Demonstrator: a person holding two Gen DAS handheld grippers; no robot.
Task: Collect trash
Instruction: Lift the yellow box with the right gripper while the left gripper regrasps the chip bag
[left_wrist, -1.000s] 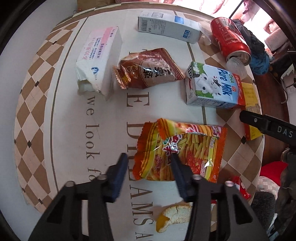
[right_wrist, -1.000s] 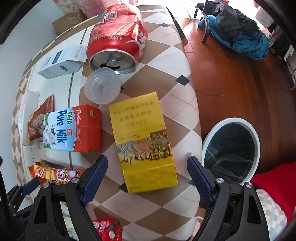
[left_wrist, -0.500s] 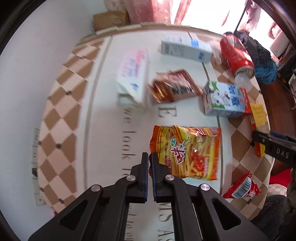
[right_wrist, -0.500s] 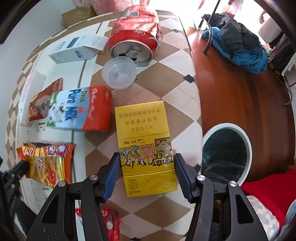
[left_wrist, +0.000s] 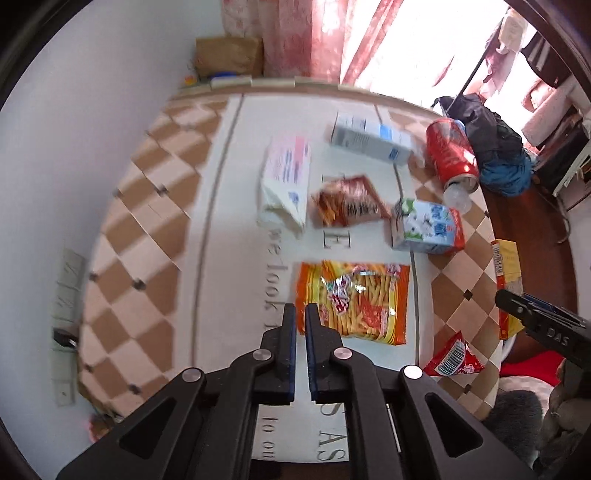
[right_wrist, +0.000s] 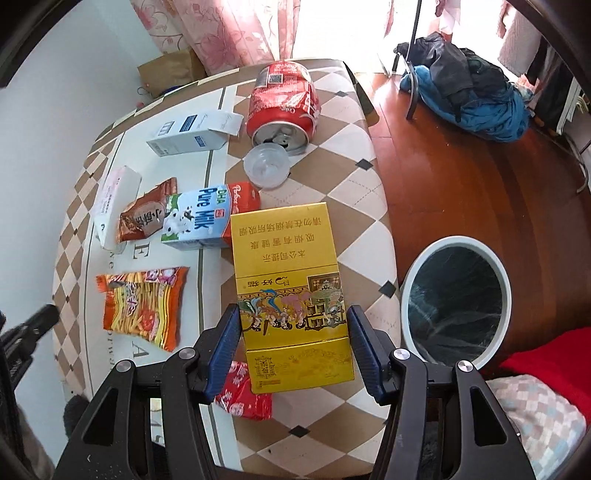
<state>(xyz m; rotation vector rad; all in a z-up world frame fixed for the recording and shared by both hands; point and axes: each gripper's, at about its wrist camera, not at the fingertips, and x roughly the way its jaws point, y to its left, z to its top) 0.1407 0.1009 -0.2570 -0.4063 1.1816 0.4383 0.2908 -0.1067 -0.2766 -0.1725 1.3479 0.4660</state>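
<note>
My right gripper (right_wrist: 293, 319) is shut on a yellow carton (right_wrist: 291, 280) and holds it lifted above the table's right edge. A white-rimmed trash bin (right_wrist: 458, 299) with a black liner stands on the floor to its right. My left gripper (left_wrist: 301, 314) is shut and empty, raised above the table next to the left edge of an orange snack bag (left_wrist: 354, 301). The yellow carton (left_wrist: 508, 280) and the right gripper's arm show at the right in the left wrist view.
On the table lie a milk carton (right_wrist: 207, 218), brown snack packet (right_wrist: 146, 218), tissue pack (right_wrist: 114, 199), white-blue box (right_wrist: 188, 134), red can (right_wrist: 282, 105), clear cup (right_wrist: 266, 166) and a small red packet (right_wrist: 243, 395). A blue and black bag (right_wrist: 469, 88) lies on the wood floor.
My right gripper closed on the yellow carton and lifted it. My left gripper shut without taking anything and pulled up and back from the orange snack bag.
</note>
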